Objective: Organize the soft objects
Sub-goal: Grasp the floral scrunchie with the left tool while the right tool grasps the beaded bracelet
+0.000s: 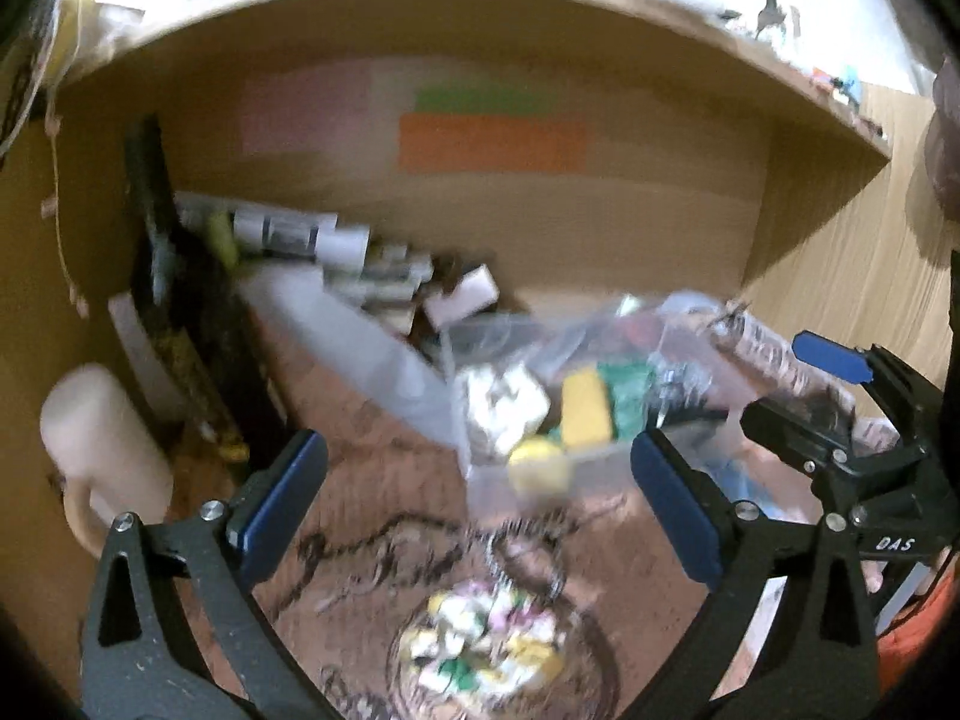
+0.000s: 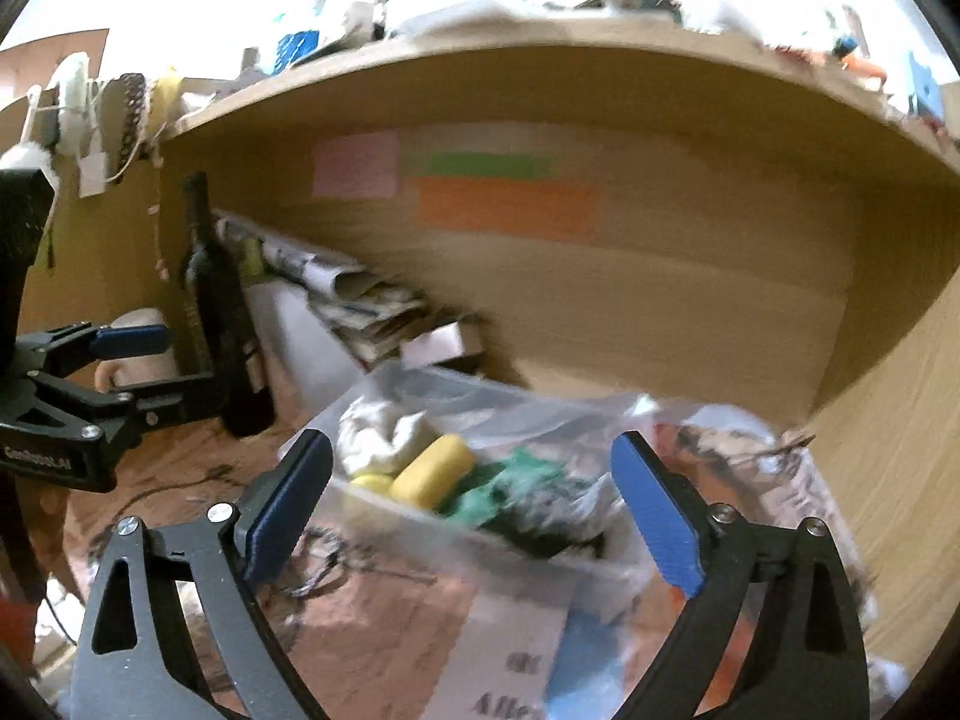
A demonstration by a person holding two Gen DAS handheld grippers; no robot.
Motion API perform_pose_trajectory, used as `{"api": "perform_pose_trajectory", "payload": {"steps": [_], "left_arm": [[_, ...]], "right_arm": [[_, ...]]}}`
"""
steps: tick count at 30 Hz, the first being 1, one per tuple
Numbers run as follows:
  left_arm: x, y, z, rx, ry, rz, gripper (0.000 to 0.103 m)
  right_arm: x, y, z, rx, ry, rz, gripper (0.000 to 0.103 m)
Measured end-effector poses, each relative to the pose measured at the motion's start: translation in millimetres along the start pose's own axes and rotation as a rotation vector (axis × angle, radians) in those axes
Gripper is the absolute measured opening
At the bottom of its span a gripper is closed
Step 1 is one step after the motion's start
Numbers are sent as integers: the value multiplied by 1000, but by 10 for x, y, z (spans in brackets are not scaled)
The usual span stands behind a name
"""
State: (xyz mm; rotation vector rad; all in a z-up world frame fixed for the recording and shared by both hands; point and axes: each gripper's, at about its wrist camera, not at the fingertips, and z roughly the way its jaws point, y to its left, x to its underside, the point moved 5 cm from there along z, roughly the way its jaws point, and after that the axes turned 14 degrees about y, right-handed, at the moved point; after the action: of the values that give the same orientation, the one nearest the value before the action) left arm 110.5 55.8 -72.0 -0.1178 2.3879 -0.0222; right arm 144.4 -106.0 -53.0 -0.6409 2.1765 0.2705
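Note:
A clear plastic box (image 1: pixel 690 360) stands on the desk and holds a yellow sponge (image 1: pixel 585 411), a green sponge (image 1: pixel 627 399), a crumpled white cloth (image 1: pixel 507 408) and a yellow ball (image 1: pixel 538 468). My left gripper (image 1: pixel 480 498) is open and empty, just short of the box's near left corner. A blurred heap of pastel soft pieces (image 1: pixel 486 648) lies below it. In the right wrist view my right gripper (image 2: pixel 474 498) is open over the box's near wall (image 2: pixel 480 534), nothing between its pads. The yellow sponge (image 2: pixel 433 471), green sponge (image 2: pixel 510 489) and white cloth (image 2: pixel 384 432) lie just beyond.
A dark bottle (image 2: pixel 219 312) and a pale mug (image 1: pixel 102 450) stand at the left. Stacked papers (image 2: pixel 360 300) lean behind the box. A wooden shelf (image 1: pixel 480 6) hangs overhead, with coloured sticky notes (image 1: pixel 492 144) on the back panel. A wooden side wall (image 2: pixel 900 420) closes the right.

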Motion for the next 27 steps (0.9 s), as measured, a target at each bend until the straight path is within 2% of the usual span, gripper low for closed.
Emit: {"api": "perform_pose_trajectory", "payload": {"steps": [5,14,16,18,20,22,26,27], "left_arm": [[284,90,201,-18,75,-6,102],[733,241,646,22,231,-44,102],[807,268,704,20,247,-48,102],[851,316,736,3,245,-68,102],[893,341,767,23,258,-81,92],[938,346,814,40,285,-78,75],[979,338,823,24,270,-61,65],[987,325,807,25,268,-52,57]], "right_arm": [[174,142,277,-42,89,10,93],[474,413,773,-115,267,1,91],[524,475,877,-127,308,-10,84],[569,542,976,-154,350,-20,70],[611,599,1067,-183,388,-25,65],[653,663,1138,-205,419,-29,60],[711,780,1229,-228,458,-59,44],[723,812,1249,-230,461,-72,38]]}}
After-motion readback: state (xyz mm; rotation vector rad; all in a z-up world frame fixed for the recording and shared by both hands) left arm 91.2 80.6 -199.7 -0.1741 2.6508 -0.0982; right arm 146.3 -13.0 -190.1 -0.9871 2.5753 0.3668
